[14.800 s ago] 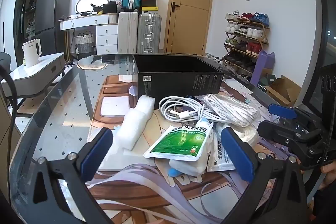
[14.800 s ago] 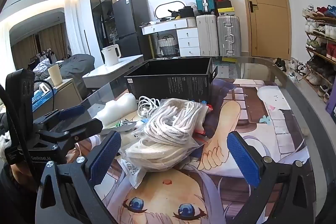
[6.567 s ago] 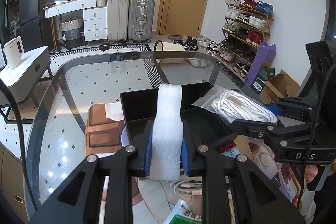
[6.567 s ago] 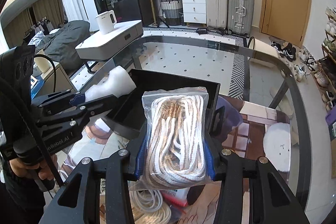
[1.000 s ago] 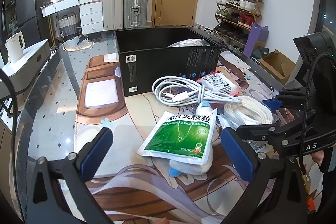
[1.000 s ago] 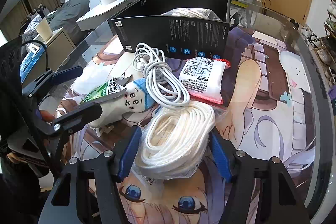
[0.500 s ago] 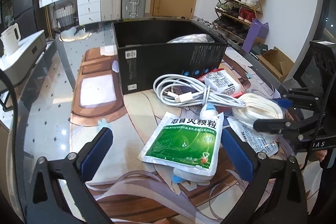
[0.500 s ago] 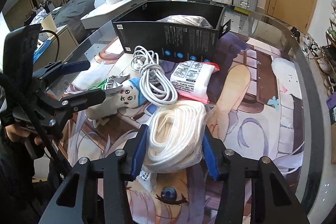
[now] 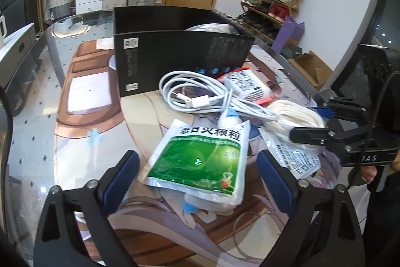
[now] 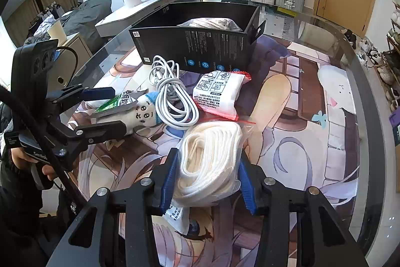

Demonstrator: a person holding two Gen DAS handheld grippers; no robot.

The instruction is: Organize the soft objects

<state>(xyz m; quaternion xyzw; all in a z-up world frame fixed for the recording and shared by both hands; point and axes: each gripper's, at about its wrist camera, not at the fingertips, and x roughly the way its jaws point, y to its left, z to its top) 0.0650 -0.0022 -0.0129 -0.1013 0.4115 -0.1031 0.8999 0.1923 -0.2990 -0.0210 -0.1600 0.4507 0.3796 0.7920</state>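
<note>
Since a second ago the right gripper (image 10: 207,182) has squeezed its jaws onto the bagged rope coil (image 10: 210,159), whose long axis runs forward toward the black box (image 10: 200,46). Left gripper (image 9: 197,179) hovers agape astride the green pouch (image 9: 200,157).

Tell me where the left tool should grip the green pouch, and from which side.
Grip the green pouch across its width at the near, bottom end, coming in low from the front. It lies flat but propped on a plush toy, so its edges lift off the mat; the open left tool already straddles that end. The far end lies close to the white cable.
</note>
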